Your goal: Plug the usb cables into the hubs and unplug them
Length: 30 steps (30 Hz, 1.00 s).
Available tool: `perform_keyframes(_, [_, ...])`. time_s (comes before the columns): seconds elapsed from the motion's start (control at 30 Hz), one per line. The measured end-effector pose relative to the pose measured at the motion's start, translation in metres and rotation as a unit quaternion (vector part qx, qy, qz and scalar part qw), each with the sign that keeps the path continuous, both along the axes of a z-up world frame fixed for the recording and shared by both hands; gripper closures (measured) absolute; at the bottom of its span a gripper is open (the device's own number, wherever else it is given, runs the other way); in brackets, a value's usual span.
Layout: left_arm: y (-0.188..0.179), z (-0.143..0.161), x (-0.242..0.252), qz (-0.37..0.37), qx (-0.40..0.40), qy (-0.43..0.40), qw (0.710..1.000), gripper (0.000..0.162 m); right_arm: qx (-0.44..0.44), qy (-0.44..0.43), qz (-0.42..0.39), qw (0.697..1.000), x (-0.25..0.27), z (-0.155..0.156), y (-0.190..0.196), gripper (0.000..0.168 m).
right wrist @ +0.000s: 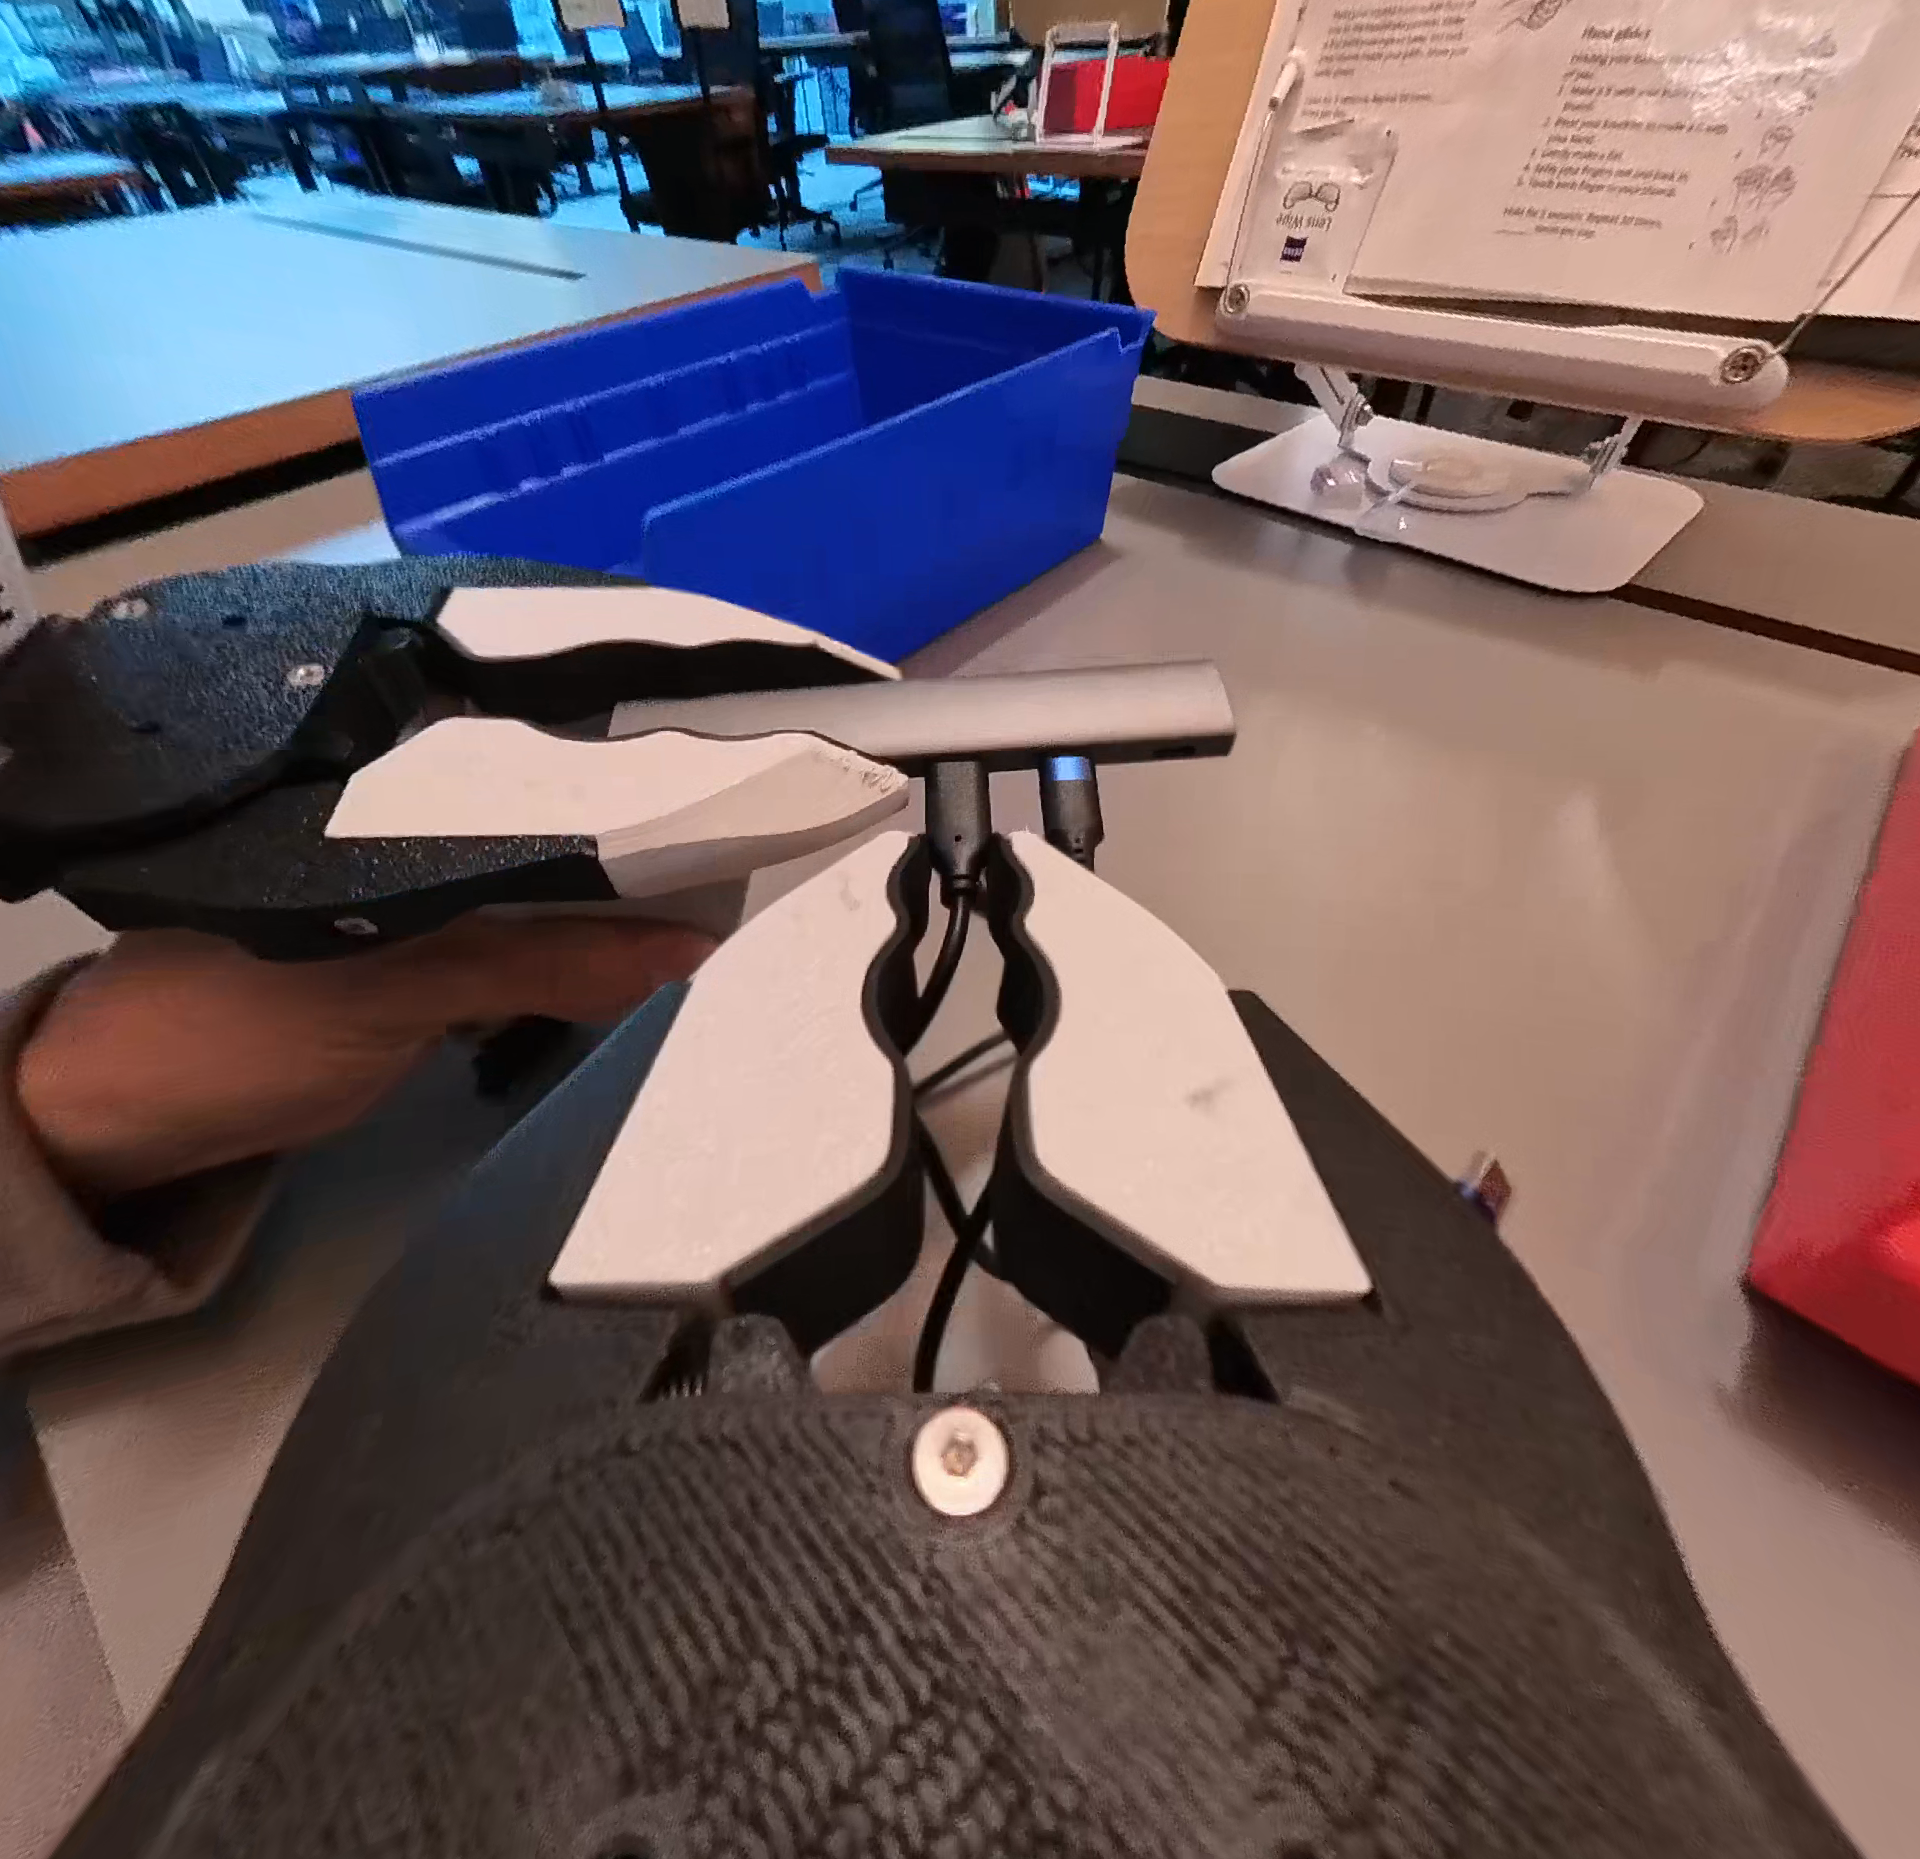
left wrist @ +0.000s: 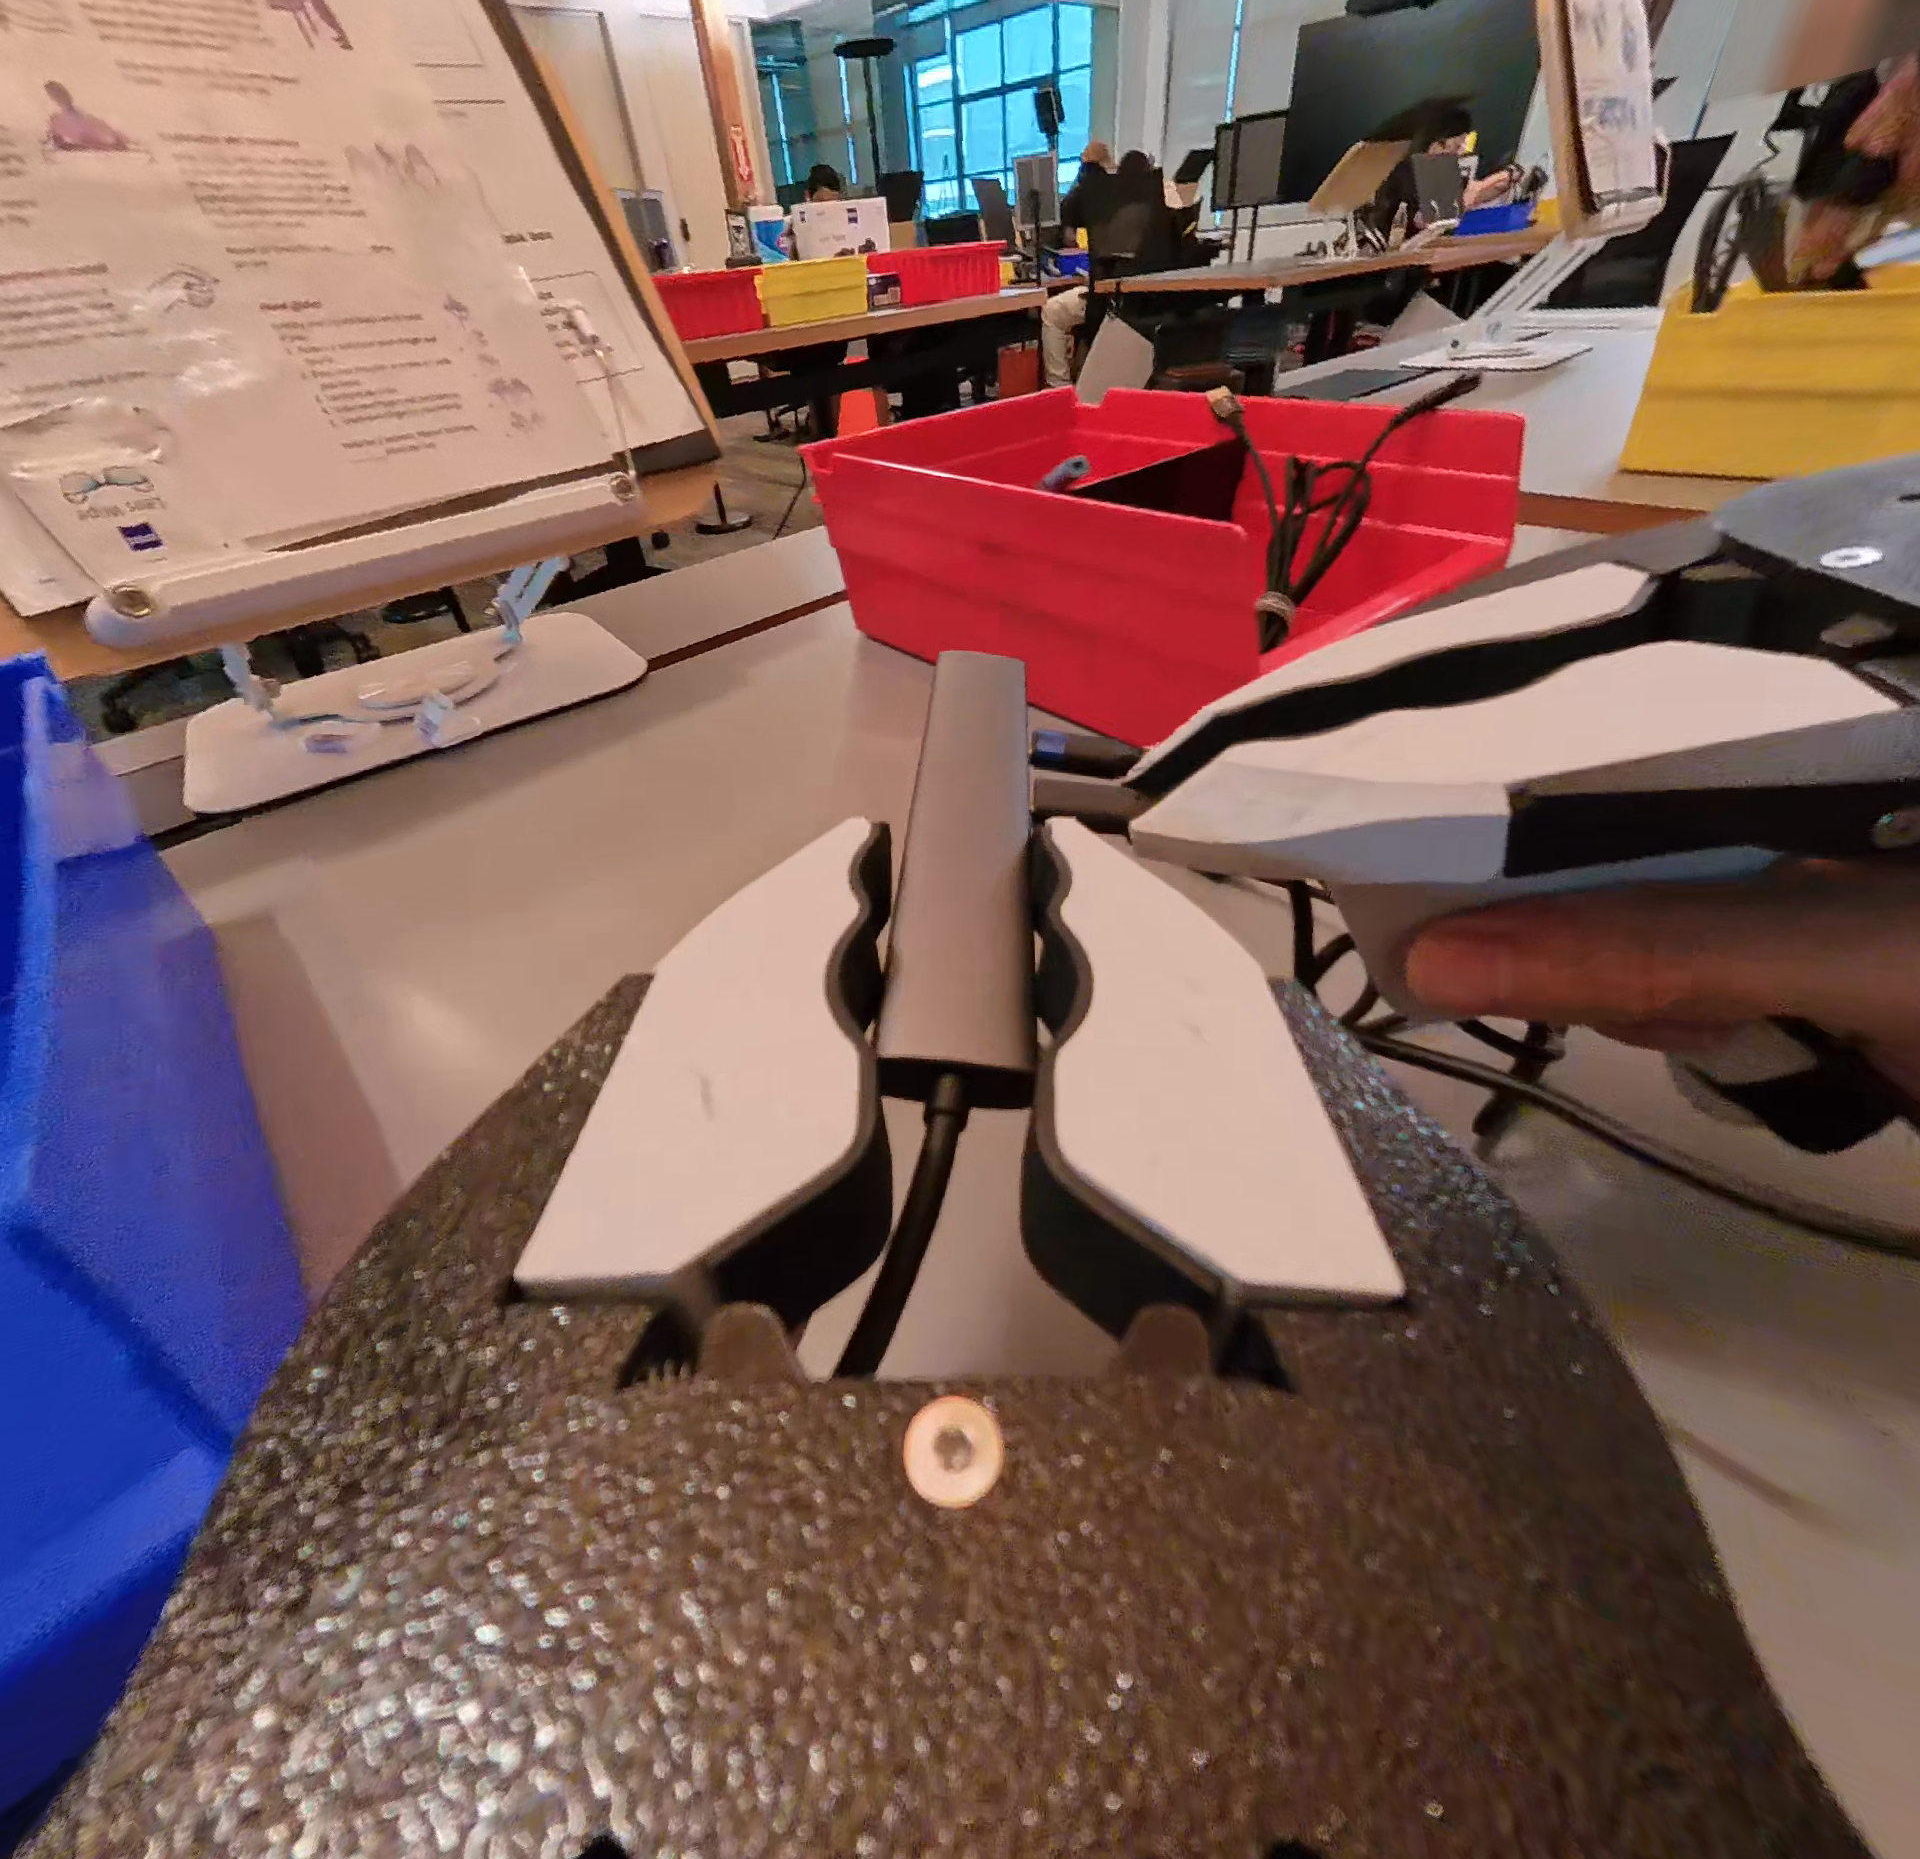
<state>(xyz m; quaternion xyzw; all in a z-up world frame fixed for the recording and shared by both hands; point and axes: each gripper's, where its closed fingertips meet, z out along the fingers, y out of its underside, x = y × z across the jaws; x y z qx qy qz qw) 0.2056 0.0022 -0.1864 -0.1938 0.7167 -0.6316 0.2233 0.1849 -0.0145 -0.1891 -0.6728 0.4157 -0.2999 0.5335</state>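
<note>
A grey USB hub (left wrist: pixel 961 822) is held above the table, lengthwise between the fingers of my left gripper (left wrist: pixel 961 835), which is shut on it. The hub's own black cable (left wrist: pixel 914 1196) trails back from its near end. In the right wrist view the hub (right wrist: pixel 935 713) lies crosswise. My right gripper (right wrist: pixel 962 845) is shut on a black USB plug (right wrist: pixel 956 807) that meets the hub's near side. A grey plug (right wrist: pixel 1070 801) sits in the hub beside it. The right gripper (left wrist: pixel 1132 807) comes in from the right. The left gripper (right wrist: pixel 888 729) comes in from the left.
A red bin (left wrist: pixel 1039 573) with black cables (left wrist: pixel 1309 500) stands behind the hub and also shows at the right edge of the right wrist view (right wrist: pixel 1849 1082). A blue bin (right wrist: pixel 831 438) is at the left, a document stand (right wrist: pixel 1507 355) behind. A loose connector (right wrist: pixel 1486 1181) lies on the table. Only a small space, under 4 cm, lies between the two pairs of fingers.
</note>
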Motion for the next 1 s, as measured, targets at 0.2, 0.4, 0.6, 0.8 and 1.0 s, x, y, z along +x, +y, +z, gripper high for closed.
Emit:
perform_keyframes(0.2, [0.014, 0.005, 0.015, 0.076, -0.009, -0.003, 0.997, 0.137, -0.072, 0.026, 0.028, 0.997, -0.03, -0.003, -0.014, 0.161])
perform_keyframes(0.4, [0.007, 0.041, -0.004, 0.013, -0.071, -0.004, 0.997, 0.138, -0.008, -0.063, 0.013, 0.998, -0.043, 0.058, -0.034, 0.161])
perform_keyframes(0.6, [0.01, 0.031, -0.003, 0.05, -0.057, -0.027, 0.997, 0.138, -0.008, -0.126, 0.018, 0.992, -0.069, 0.097, -0.056, 0.161])
perform_keyframes(0.8, [0.052, 0.068, 0.02, 0.082, -0.163, 0.013, 0.983, 0.138, -0.072, -0.127, -0.11, 0.983, -0.101, 0.115, -0.151, 0.161])
perform_keyframes(1.0, [0.076, 0.086, 0.028, 0.092, -0.204, 0.009, 0.975, 0.138, -0.118, -0.201, -0.362, 0.902, -0.14, 0.172, -0.273, 0.162])
